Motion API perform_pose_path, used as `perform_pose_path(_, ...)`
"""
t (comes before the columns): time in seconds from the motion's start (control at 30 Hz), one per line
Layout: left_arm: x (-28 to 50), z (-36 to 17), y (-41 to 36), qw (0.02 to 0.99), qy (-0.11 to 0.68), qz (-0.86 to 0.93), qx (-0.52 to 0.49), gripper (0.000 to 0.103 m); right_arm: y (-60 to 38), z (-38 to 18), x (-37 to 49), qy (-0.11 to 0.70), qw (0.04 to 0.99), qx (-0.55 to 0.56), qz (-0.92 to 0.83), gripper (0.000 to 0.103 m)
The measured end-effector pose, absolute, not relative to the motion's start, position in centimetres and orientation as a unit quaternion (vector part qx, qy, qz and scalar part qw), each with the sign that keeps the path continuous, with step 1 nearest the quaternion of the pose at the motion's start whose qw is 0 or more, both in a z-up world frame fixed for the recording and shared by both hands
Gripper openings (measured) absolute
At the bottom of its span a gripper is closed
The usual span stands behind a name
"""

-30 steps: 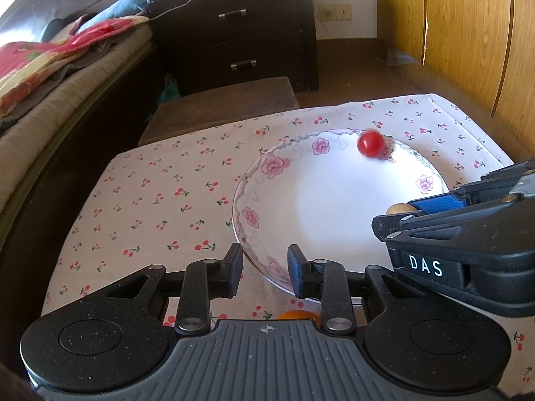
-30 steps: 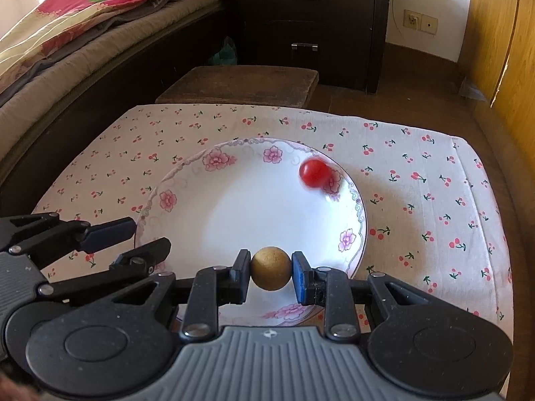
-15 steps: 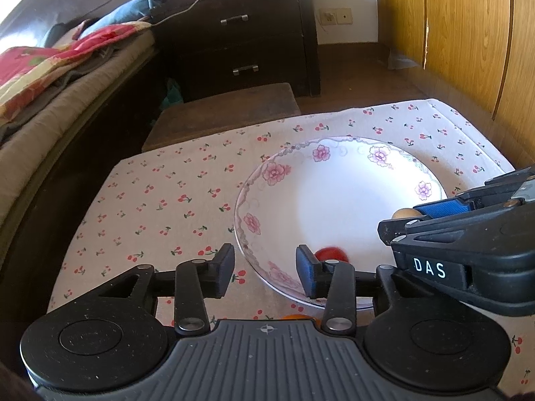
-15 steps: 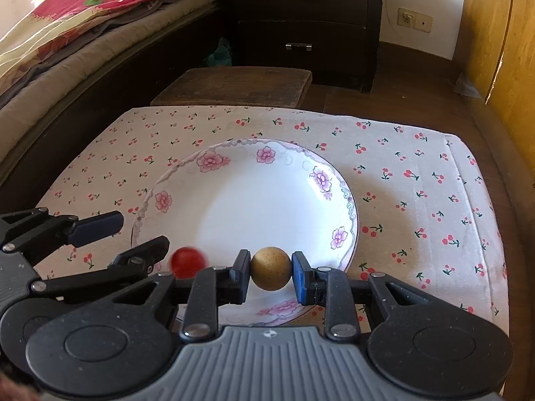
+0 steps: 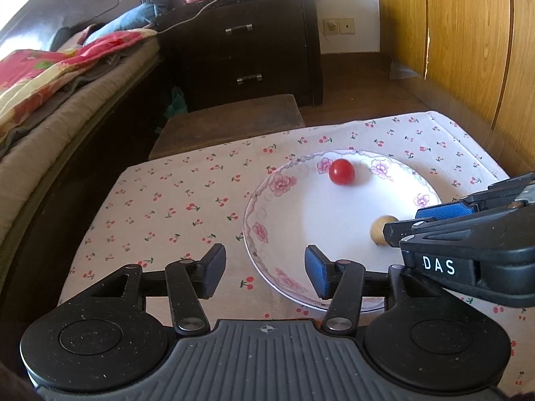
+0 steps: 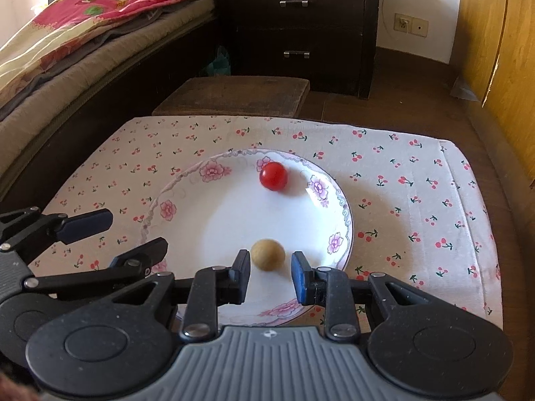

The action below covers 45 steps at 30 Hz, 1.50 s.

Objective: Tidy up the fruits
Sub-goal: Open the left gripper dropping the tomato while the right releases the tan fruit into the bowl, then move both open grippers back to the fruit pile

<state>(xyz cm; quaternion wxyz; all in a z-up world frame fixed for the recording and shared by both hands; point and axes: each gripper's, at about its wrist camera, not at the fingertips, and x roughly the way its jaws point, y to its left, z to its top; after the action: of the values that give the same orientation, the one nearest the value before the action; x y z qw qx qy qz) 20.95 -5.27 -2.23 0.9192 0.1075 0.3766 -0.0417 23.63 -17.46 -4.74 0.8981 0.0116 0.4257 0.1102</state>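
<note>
Orange item (image 5: 317,321) (fruit, perhaps) mostly hidden.

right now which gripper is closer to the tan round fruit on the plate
Right. The right gripper sits just behind the tan fruit, jaws open on either side of it. The left gripper hangs at the plate's left rim, farther away.

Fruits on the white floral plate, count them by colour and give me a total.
Red round cherry tomato: 1
Tan round fruit: 1
Total on the white floral plate: 2
</note>
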Motion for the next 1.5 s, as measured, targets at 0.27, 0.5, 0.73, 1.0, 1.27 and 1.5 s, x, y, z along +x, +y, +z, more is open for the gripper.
perform_pose_path(0.27, 20.5, -1.5, -4.0, 0.921, 0.377, -0.036, 0.089, 0.061, -17.9, -4.0, 23.0, 0.421, 0.901, 0.021, 0.107, 0.028)
perform_pose_path(0.5, 19.7, -0.9, -2.6, 0.922, 0.378, -0.029, 0.071, 0.061, -18.5, -3.2, 21.6, 0.417, 0.903, 0.029, 0.104, 0.028)
perform_pose_path(0.73, 17.9, -0.5, -1.3, 0.921, 0.384, -0.029, 0.055, 0.061, -17.8, -3.1, 19.5, 0.422, 0.899, 0.023, 0.118, 0.028)
perform_pose_path(1.0, 14.7, -0.6, -0.5, 0.916, 0.395, -0.045, 0.056, 0.062, -16.4, -3.9, 16.9, 0.442, 0.887, 0.011, 0.136, 0.028)
perform_pose_path(1.27, 11.5, -1.6, -0.2, 0.905, 0.415, -0.069, 0.06, 0.062, -15.2, -3.4, 14.6, 0.442, 0.883, 0.02, 0.154, 0.028)
perform_pose_path(1.5, 10.4, -3.0, 0.1, 0.897, 0.431, -0.075, 0.065, 0.062, -15.1, -3.4, 13.7, 0.446, 0.881, 0.026, 0.157, 0.029)
